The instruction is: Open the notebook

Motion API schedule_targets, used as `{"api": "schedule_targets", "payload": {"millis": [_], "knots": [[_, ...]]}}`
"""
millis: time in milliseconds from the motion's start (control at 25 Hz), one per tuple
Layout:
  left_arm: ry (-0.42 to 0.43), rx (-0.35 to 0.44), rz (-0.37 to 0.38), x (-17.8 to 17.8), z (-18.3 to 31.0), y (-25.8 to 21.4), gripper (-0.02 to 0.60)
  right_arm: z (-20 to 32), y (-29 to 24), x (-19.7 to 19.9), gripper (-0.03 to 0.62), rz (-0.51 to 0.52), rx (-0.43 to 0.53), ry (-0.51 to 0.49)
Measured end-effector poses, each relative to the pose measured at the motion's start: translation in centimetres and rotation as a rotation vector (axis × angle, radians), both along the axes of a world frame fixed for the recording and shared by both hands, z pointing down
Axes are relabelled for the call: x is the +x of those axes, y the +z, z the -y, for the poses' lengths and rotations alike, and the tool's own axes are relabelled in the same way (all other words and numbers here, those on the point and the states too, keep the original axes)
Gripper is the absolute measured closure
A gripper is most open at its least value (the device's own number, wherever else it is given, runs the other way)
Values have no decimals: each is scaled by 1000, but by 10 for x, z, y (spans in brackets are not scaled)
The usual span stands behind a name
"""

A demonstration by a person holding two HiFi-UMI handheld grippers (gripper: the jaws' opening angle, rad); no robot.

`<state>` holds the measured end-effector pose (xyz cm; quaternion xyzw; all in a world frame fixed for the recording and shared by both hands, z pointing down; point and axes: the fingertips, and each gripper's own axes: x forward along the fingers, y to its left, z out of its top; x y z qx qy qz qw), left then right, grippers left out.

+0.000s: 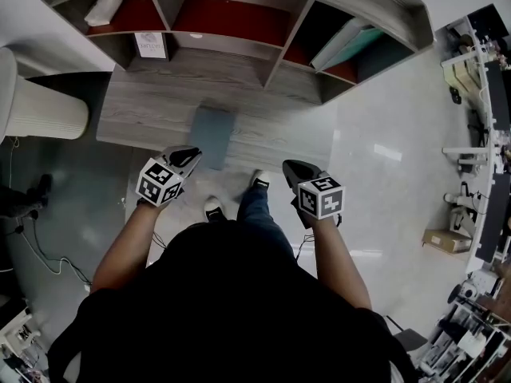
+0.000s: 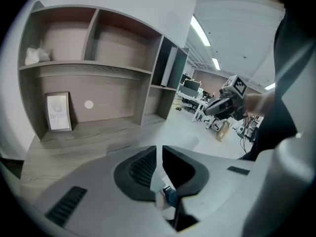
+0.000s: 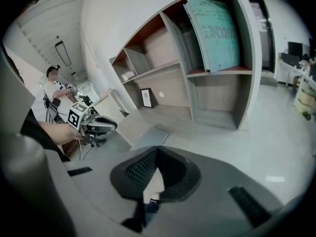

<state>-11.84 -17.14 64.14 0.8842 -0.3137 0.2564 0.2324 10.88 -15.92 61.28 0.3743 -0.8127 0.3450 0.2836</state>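
Observation:
A closed grey-blue notebook [image 1: 212,134] lies flat on the wooden desk [image 1: 144,110], near its front edge. In the right gripper view the notebook [image 3: 150,136] shows as a grey slab just past the jaws. My left gripper [image 1: 188,156] hangs just in front of the notebook's near left corner, apart from it. Its jaws [image 2: 158,149] stand together with only a thin slit between them and nothing in it. My right gripper [image 1: 297,170] is over the floor, to the right of the desk's front edge. Its tips [image 3: 157,151] meet, and it holds nothing.
A curved shelf unit [image 1: 271,62] stands at the back of the desk. It holds a framed picture [image 1: 150,45], a white cloth [image 1: 104,9] and a leaning teal board [image 3: 215,28]. A white cylinder [image 1: 40,106] stands at the left. The person's shoes [image 1: 213,208] are below the desk edge.

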Motion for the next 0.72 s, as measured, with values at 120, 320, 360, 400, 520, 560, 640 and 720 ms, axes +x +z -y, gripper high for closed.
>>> {"api": "schedule_targets", "payload": {"millis": [120, 320, 360, 400, 520, 560, 640, 720], "knots": [[9, -11, 21, 6, -2, 10, 540, -2, 6, 4, 592, -1, -13, 1], [12, -43, 42, 14, -4, 28, 526, -6, 17, 7, 592, 2, -41, -5], [12, -50, 45, 15, -5, 32, 521, -6, 19, 7, 592, 3, -45, -6], [13, -56, 48, 16, -6, 35, 517, -7, 21, 8, 592, 2, -49, -7], [18, -72, 62, 19, -8, 45, 511, -10, 28, 11, 592, 2, -62, -10], [19, -77, 67, 21, -9, 48, 509, -11, 30, 12, 592, 1, -67, -10], [21, -87, 78, 23, -11, 55, 508, -13, 34, 15, 592, 1, -76, -11], [28, -95, 91, 28, -14, 62, 505, -15, 38, 18, 592, 1, -85, -10]]}}
